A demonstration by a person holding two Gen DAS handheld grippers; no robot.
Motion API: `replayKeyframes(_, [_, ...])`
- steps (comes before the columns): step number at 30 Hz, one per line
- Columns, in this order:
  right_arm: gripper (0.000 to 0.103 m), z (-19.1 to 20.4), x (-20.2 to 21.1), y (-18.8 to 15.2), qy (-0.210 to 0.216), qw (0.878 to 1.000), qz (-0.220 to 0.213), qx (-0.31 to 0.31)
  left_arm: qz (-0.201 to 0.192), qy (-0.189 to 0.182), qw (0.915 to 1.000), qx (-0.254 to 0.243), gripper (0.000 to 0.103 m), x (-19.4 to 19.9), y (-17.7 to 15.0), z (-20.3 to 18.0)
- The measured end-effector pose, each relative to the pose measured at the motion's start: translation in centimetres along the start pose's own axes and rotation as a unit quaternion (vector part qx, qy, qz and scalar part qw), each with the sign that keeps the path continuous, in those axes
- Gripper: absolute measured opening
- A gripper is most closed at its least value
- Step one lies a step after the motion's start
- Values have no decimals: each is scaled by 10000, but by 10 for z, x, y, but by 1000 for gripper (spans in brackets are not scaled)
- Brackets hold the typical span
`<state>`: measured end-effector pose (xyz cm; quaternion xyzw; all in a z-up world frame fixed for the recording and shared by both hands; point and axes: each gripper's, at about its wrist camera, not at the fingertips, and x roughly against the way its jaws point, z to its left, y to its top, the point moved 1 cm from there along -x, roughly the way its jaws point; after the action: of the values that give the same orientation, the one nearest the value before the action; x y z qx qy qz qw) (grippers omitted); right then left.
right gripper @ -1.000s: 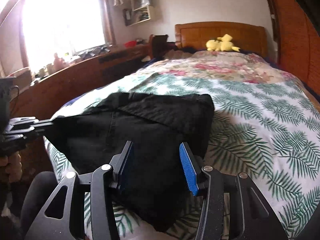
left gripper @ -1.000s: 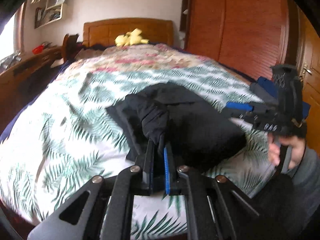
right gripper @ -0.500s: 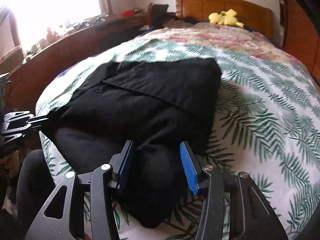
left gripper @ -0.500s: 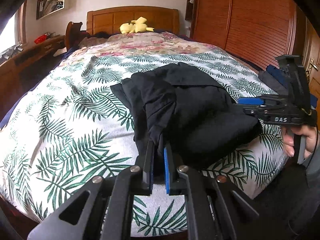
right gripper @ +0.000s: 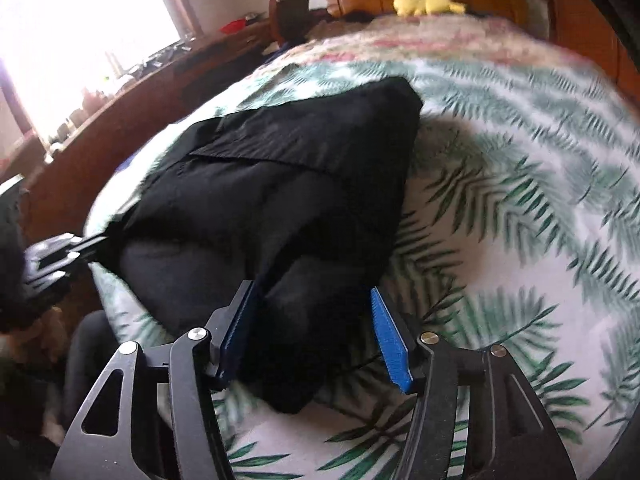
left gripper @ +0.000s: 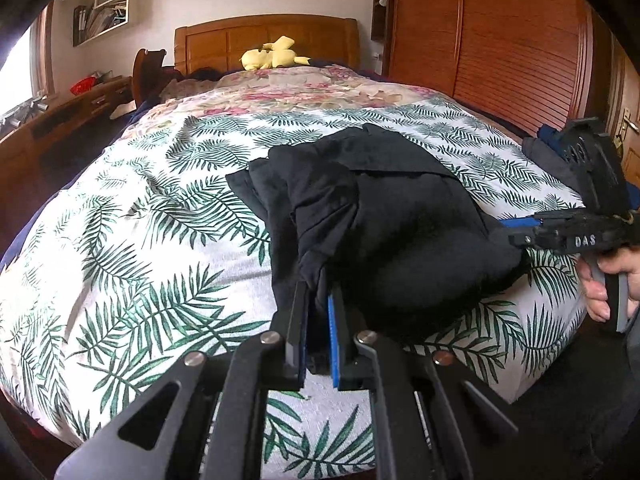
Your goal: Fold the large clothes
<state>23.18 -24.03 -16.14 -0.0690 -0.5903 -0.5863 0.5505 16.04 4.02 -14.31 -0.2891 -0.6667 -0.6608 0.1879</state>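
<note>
From the left wrist, raised letters "DAS" show on the right gripper [left gripper: 516, 232], a black plastic frame. The left gripper [left gripper: 318, 300] is clamped on a bunched corner of the black garment [left gripper: 392, 216], which lies folded on the leaf-print bedspread [left gripper: 140, 240]. From the right wrist, that gripper's ridged blue pads [right gripper: 390, 336] stand apart, having just widened, and straddle the soft matte cloth without pinching it.
</note>
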Motion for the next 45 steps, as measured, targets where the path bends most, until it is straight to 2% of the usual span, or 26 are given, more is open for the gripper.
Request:
replayKeyframes(3, [59, 14, 2, -2, -101, 9998, -19, 155, -28, 79, 10000, 43, 7, 0, -1, 7])
replayKeyframes(9, [59, 37, 5, -18, 205, 9997, -118, -47, -69, 257, 9994, 222, 7, 8, -1, 28])
replayKeyframes(14, [59, 60, 9, -18, 224, 9995, -205, 9, -64, 140, 9996, 230, 7, 12, -2, 37])
replayKeyframes(17, [59, 53, 21, -9, 293, 9988, -392, -36, -89, 177, 9997, 156, 7, 12, -2, 35])
replayKeyframes(19, [59, 40, 38, 4, 77, 9978, -657, -73, -108, 175, 9997, 130, 7, 12, -1, 35])
replayKeyframes(22, [59, 20, 43, 29, -170, 9965, -819, -72, -93, 139, 9998, 125, 7, 12, -1, 37])
replayKeyframes(25, [59, 0, 30, 56, -401, 9955, -860, -29, -58, 134, 9998, 112, 7, 11, -1, 38])
replayKeyframes(30, [59, -32, -14, 88, -547, 9952, -805, -99, 3, 192, 9998, 90, 7, 8, 0, 37])
replayKeyframes(32, [63, -43, -33, 97, -718, 9948, -719, -107, 36, 221, 9997, 85, 7, 7, 0, 36])
replayKeyframes(34, [70, -54, -53, 106, -650, 9956, -641, -192, 61, 238, 9997, 67, 7, 6, 0, 34])
replayKeyframes(37, [87, -69, -75, 115, -593, 9965, -437, -387, 117, 248, 9996, 70, 7, 5, 0, 34])
replayKeyframes(41, [88, -85, -96, 119, -18, 9972, -203, -722, 173, 169, 9995, 186, 7, 7, 2, 37])
replayKeyframes(45, [88, -83, -97, 114, 21, 9979, -234, -609, 304, -3, 9992, 256, 8, 15, 4, 40])
